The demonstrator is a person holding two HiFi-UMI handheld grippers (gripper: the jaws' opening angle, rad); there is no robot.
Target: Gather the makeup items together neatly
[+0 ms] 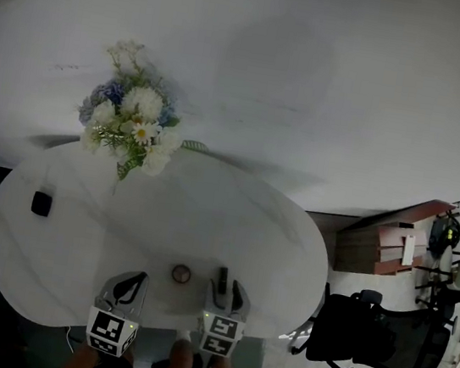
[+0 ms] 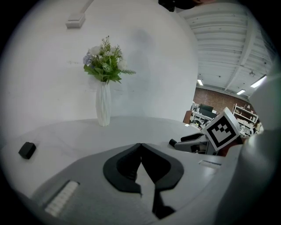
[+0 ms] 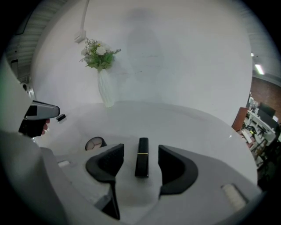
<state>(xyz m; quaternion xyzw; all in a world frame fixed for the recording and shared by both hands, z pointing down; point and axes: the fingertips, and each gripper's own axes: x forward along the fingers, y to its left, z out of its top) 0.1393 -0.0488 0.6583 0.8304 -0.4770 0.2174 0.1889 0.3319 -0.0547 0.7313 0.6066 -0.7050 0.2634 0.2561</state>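
A black lipstick (image 3: 141, 157) with a gold band lies flat on the white oval table (image 1: 209, 210), between the jaws of my right gripper (image 3: 140, 150). The jaws stand open and the pads are clear of it on both sides. In the head view the lipstick (image 1: 222, 278) sits at the near edge with the right gripper (image 1: 227, 290) around it. A small round compact (image 1: 181, 274) lies just left of it, also in the right gripper view (image 3: 95, 143). My left gripper (image 1: 137, 281) is left of the compact, its jaws (image 2: 140, 145) shut and empty. A small black box (image 1: 41, 203) sits far left.
A white vase of flowers (image 1: 132, 126) stands at the table's back edge against the white wall. To the right, off the table, are a wooden cabinet (image 1: 384, 245) and a black office chair (image 1: 379, 334). The table's near edge runs just below both grippers.
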